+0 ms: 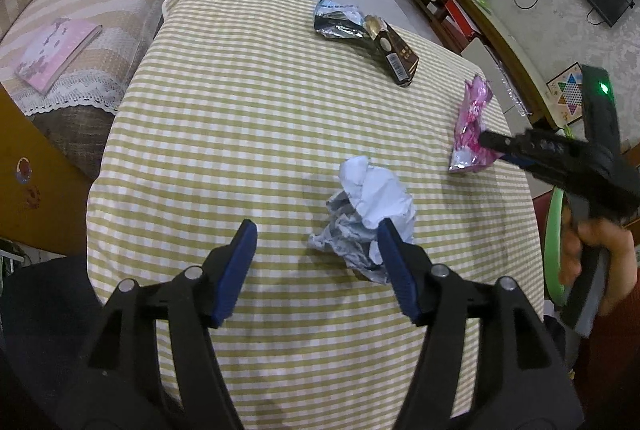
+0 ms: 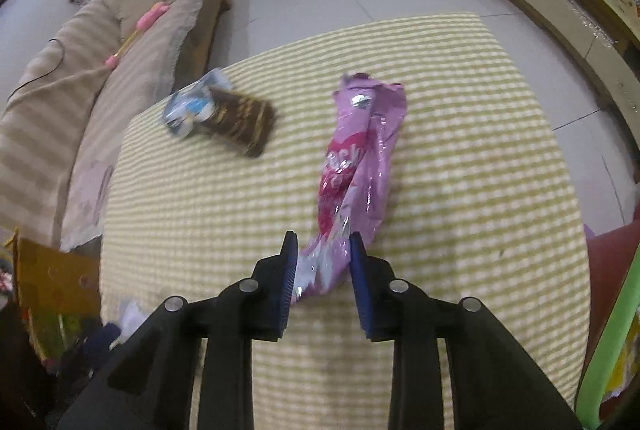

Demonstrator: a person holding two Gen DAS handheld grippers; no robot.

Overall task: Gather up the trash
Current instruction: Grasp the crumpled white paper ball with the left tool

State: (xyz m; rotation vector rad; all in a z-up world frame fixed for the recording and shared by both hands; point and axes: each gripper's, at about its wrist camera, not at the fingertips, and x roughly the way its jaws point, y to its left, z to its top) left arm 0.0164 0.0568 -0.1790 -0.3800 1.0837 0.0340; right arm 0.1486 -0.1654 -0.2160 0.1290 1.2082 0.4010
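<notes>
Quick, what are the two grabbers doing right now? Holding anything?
Left gripper: open, holding nothing, near the crumpled white paper ball.
Right gripper: jaws around the end of the pink foil snack wrapper; firm clamp cannot be told.

Little lettering is legible. The crumpled pink foil snack wrapper [image 2: 360, 166] on the checked tablecloth carries large white letters on a red heart-like patch, partly creased; they appear to read "ock", the rest lost in folds. The dark brown carton [image 1: 394, 54] shows a white barcode label, its digits too small to read.
</notes>
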